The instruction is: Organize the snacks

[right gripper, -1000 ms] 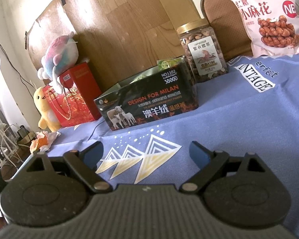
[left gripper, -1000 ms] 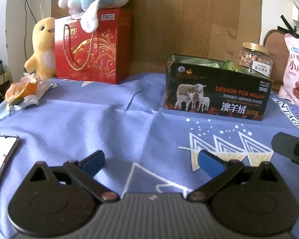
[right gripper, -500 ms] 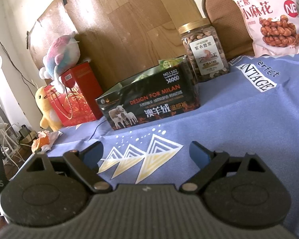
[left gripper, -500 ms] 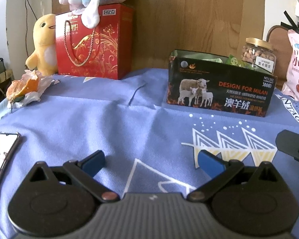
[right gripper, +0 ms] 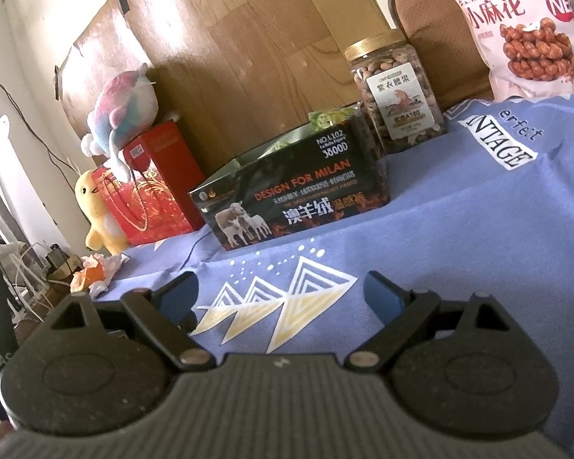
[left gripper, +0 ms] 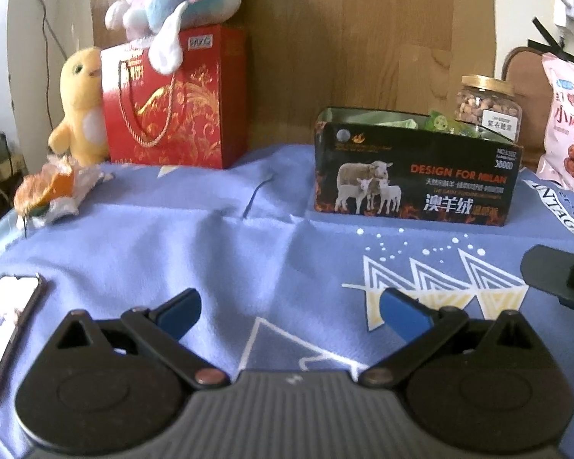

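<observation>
Behind the black box, a nut jar.

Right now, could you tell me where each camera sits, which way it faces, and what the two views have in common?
Left wrist: sits on the left gripper, low over the blue tablecloth, facing the black sheep-print box; own open jaws show, plus a black part of the other gripper at the right edge.
Right wrist: sits on the right gripper, looking leftward across the cloth at the same box; own open jaws show.
Shared: the box, nut jar, pink snack bag, red gift bag, yellow plush.
</observation>
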